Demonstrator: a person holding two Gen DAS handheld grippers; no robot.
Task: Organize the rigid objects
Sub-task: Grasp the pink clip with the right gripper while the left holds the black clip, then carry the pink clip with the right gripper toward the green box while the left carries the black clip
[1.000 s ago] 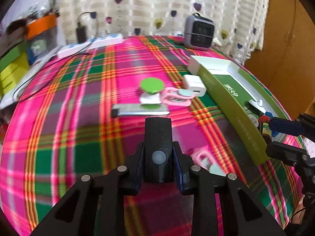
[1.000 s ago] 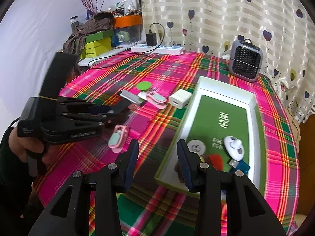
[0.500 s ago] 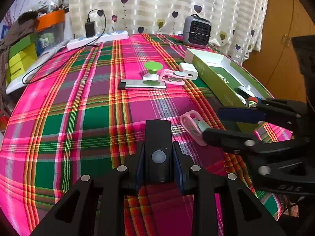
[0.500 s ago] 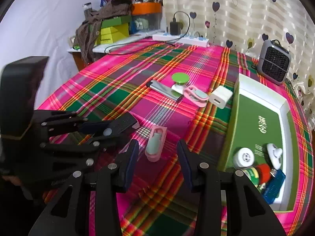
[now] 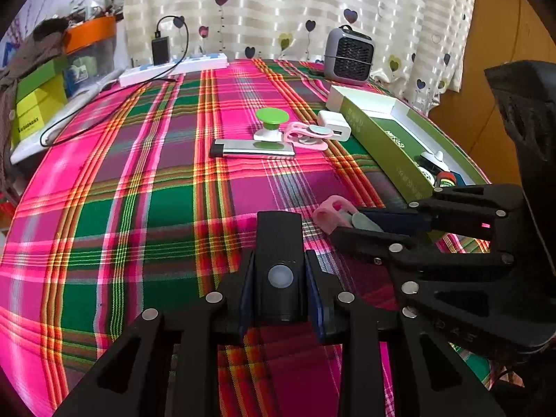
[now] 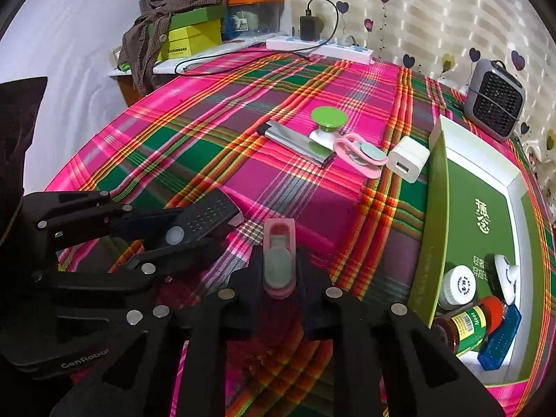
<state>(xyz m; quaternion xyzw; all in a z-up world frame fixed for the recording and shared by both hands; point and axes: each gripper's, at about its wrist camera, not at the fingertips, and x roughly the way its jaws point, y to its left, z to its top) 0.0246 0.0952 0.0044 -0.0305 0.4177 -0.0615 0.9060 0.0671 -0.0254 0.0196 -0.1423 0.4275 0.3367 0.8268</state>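
Note:
My left gripper [image 5: 280, 285] is shut on a black remote-like device [image 5: 280, 260] with a round grey button; it also shows in the right wrist view [image 6: 194, 224]. My right gripper [image 6: 278, 271] is shut on a pink clip with a grey pad [image 6: 279, 260], seen in the left wrist view [image 5: 335, 213] too. Both sit low over the plaid tablecloth. The green box lid used as a tray [image 6: 438, 187] lies at the right, holding a white jar [image 6: 458, 283], a bottle [image 6: 467, 326], a blue piece [image 6: 500, 338] and a white knob [image 6: 507, 276].
On the cloth lie a silver bar [image 6: 299, 144], a green-topped knob [image 6: 328, 120], a second pink clip [image 6: 361, 154] and a white charger [image 6: 408, 158]. A grey mini heater [image 6: 493, 99], a power strip [image 6: 319, 47] and boxes [image 6: 189, 36] stand at the back.
My right gripper moved in over the pink clip on the cloth and closed on it. My left gripper, still holding the black device, drew back a little.

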